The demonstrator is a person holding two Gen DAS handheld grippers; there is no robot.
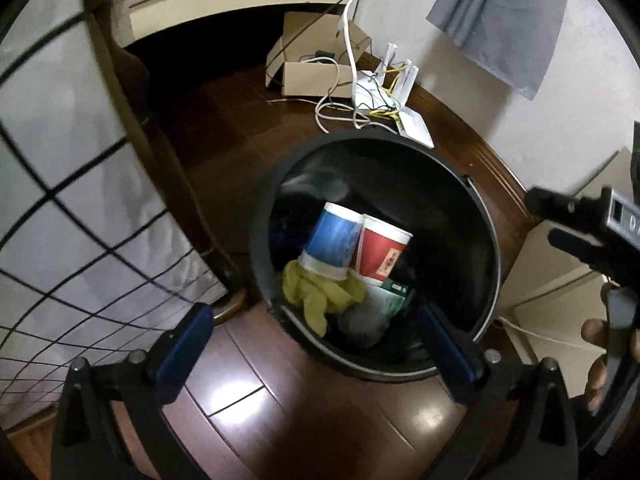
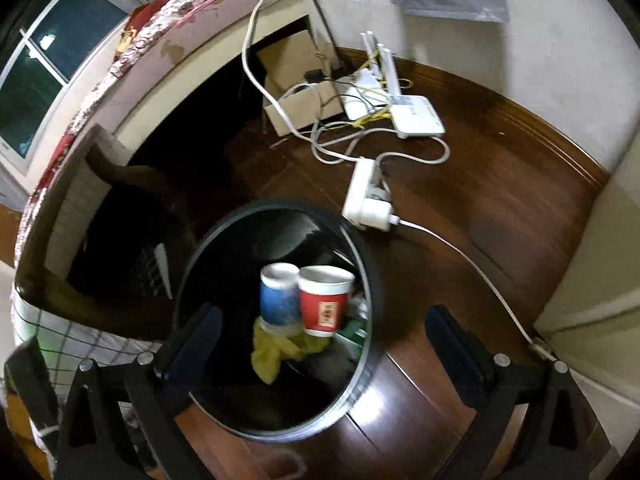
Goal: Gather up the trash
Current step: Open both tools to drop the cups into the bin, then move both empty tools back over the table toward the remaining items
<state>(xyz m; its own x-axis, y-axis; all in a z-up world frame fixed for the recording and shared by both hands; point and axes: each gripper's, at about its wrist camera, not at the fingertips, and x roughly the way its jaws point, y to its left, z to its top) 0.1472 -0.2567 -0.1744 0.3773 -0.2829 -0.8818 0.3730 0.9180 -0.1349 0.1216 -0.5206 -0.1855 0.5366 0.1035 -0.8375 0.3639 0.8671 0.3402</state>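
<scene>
A black round trash bin (image 1: 486, 216) stands on the dark wood floor; it also shows in the right wrist view (image 2: 366, 248). Inside lie a blue paper cup (image 1: 334, 240) (image 2: 276, 298), a red paper cup (image 1: 380, 254) (image 2: 324, 306), a crumpled yellow cloth (image 1: 316, 296) (image 2: 272, 354) and a green wrapper (image 1: 394, 296). My left gripper (image 1: 316, 344) is open and empty above the bin's near rim. My right gripper (image 2: 324, 344) is open and empty above the bin; it also shows at the right edge of the left wrist view (image 1: 580, 224).
A cardboard box (image 1: 316, 68) (image 2: 296, 92), white routers (image 1: 404, 96) (image 2: 416, 116), tangled cables and a power strip (image 2: 364, 194) lie on the floor beyond the bin. A bed with a checked sheet (image 1: 60, 200) is at the left. A white cabinet (image 2: 592, 312) is at the right.
</scene>
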